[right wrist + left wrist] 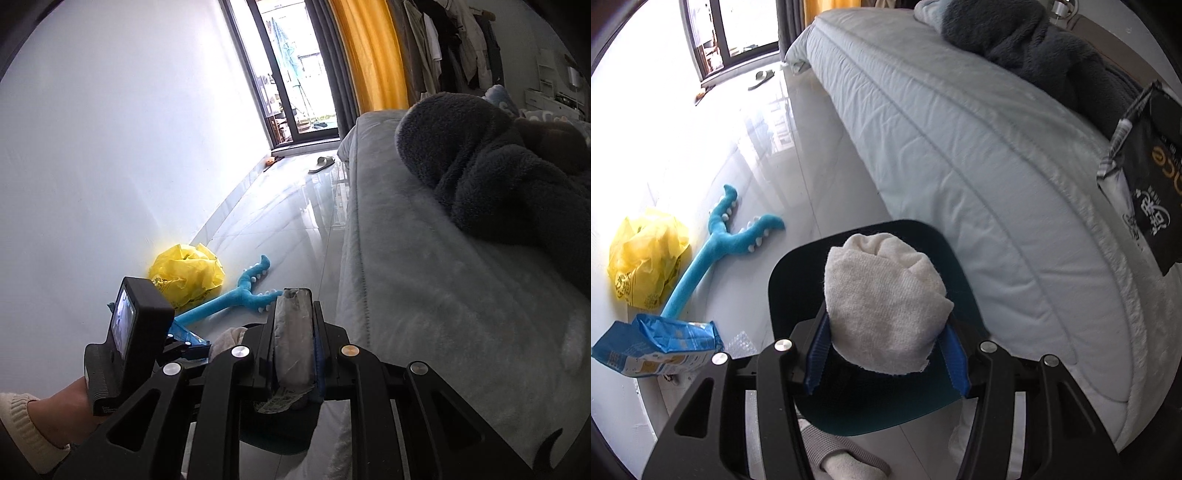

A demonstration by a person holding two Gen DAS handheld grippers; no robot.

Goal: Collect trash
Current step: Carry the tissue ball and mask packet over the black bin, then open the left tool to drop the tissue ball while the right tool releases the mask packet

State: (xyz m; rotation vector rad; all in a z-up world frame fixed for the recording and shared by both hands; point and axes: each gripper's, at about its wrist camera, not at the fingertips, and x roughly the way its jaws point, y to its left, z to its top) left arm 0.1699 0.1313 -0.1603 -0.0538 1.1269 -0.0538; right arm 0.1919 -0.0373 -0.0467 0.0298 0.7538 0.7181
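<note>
Your left tongs point(886, 354) pinch a white wad point(886, 306) right above the dark bin point(798, 273). Your right tongs point(295, 343) pinch a grey wrapper point(293, 332); the bin lies below, frame bottom.

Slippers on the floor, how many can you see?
1, a dark slipper on the tiled floor by the balcony door, off the far corner of the bed. Its mate may be hidden.

Bedroom with glossy pale tiled floor point(295, 221), plain white wall point(110, 147), bed point(960, 166) under light quilted cover (dark fleece blanket point(498, 177) heaped on top), yellow curtain point(369, 55), daylight through dark-framed glass door point(295, 74)
</note>
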